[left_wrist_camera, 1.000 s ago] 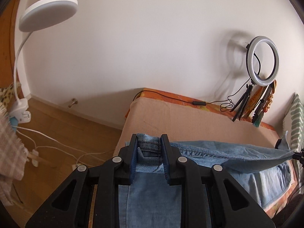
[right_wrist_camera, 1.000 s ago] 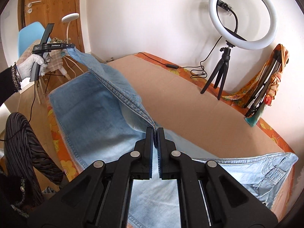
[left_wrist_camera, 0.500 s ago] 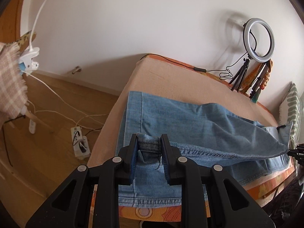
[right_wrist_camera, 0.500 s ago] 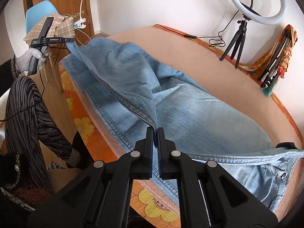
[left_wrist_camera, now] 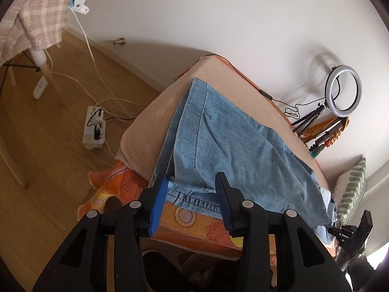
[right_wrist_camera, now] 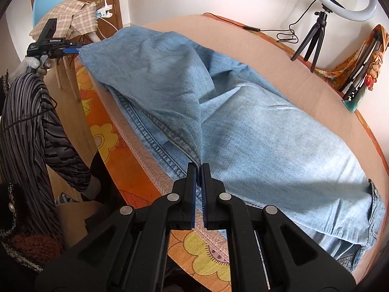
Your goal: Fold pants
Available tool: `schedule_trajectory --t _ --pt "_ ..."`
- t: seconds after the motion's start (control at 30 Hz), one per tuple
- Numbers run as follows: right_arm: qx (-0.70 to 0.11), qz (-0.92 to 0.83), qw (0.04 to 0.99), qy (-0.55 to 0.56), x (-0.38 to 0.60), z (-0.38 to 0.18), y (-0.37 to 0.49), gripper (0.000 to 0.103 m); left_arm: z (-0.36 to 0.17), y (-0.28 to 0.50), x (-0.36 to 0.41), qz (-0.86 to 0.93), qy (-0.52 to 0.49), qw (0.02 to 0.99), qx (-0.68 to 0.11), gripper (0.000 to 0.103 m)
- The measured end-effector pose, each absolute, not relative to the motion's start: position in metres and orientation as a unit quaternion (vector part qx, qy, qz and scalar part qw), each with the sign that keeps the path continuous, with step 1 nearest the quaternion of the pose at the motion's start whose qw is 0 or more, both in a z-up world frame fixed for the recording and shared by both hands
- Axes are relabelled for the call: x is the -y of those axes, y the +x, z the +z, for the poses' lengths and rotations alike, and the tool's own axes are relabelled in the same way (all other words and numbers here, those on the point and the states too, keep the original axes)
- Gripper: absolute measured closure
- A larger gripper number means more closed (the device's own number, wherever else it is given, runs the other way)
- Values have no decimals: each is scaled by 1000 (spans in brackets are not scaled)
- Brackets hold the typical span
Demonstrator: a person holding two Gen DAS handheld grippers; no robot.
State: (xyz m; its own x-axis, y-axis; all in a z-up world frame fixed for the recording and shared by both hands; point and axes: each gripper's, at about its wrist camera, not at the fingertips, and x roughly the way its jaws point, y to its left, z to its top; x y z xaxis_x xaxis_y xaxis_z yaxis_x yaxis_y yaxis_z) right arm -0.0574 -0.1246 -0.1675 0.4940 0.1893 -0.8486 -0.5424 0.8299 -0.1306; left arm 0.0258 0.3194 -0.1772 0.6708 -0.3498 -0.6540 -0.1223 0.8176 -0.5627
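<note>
The light blue denim pants [right_wrist_camera: 243, 121] lie lengthwise on the tan-covered table [right_wrist_camera: 279, 56], one leg laid over the other. In the left wrist view the pants [left_wrist_camera: 231, 141] end at the table's near corner. My left gripper [left_wrist_camera: 192, 187] is open, its jaws wide apart on either side of the leg hem, which rests on the table edge. It also shows in the right wrist view [right_wrist_camera: 73, 50] at the hem. My right gripper [right_wrist_camera: 199, 168] is shut on the pants' folded edge at the table's near side.
A ring light on a tripod [right_wrist_camera: 318, 24] and folded stands [right_wrist_camera: 359, 73] stand at the table's far edge. An orange flowered cloth [right_wrist_camera: 104, 131] hangs under the tan cover. A chair with a plaid cloth [right_wrist_camera: 65, 17], a power strip [left_wrist_camera: 93, 126] and cables lie on the wooden floor.
Both grippers lowered the lifted leg onto the other leg and came down to the table's near edge. My left gripper opened and let go of the hem. The right stayed shut.
</note>
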Motion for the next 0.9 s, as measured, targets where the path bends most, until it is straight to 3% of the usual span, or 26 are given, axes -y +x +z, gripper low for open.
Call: schedule_trajectory --t 0.47,0.57,0.6,0.63,0.9 --pt "-464 220 839 -183 125 -173 -49 98 -189 31 -335 -42 -412 819 -398 64" --pt "-463 218 841 -178 127 -173 -49 98 -188 36 -331 -32 -390 828 -401 77" --pt "-462 217 842 -176 127 -173 -49 98 -187 37 -330 -28 -377 835 -401 93" --pt "-460 217 843 -175 128 -172 -49 98 -186 38 -328 -26 -367 838 -402 96" --pt "-439 213 858 -159 131 -158 -52 98 -169 30 -321 -12 -311 875 -371 97"
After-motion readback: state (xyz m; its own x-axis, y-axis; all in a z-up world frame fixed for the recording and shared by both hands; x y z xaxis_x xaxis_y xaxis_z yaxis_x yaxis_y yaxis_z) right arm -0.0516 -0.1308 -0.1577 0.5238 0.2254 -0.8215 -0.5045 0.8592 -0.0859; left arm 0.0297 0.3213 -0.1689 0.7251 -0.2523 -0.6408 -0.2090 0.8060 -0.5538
